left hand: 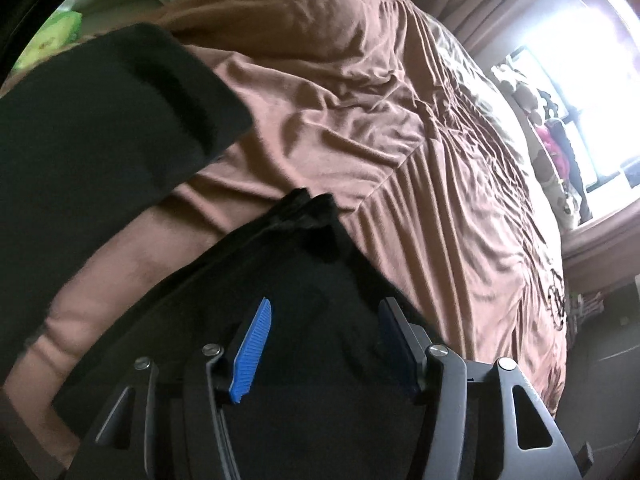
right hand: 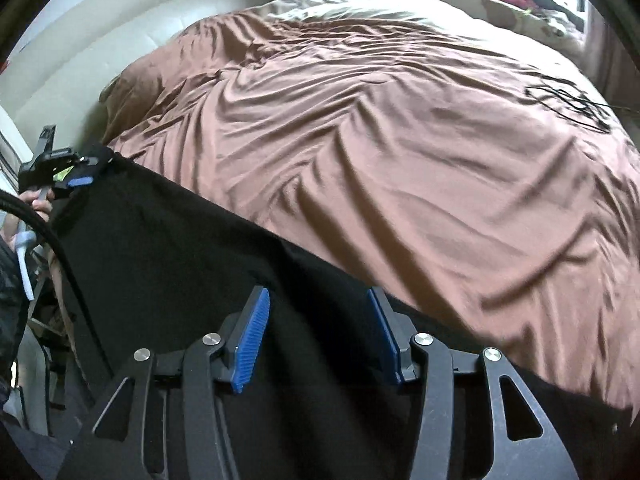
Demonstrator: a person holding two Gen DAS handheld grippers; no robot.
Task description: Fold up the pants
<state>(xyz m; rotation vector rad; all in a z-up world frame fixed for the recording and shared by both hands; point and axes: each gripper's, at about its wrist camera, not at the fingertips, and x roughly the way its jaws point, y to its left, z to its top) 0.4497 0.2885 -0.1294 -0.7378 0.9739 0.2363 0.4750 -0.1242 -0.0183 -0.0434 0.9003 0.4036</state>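
Lying along the near edge of the bed (right hand: 400, 140), the black pants (right hand: 180, 248) spread beneath both claws. Left claw (left hand: 324, 316) and right claw (right hand: 318, 308) gape apart, gripping nothing.

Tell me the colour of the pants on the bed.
Black. The pants show best in the right wrist view, lying on the brown bedcover.

A wrinkled brown bedspread (right hand: 380, 152) covers the bed; a cream padded headboard (right hand: 120, 40) stands behind, beside curtains (left hand: 500, 4).
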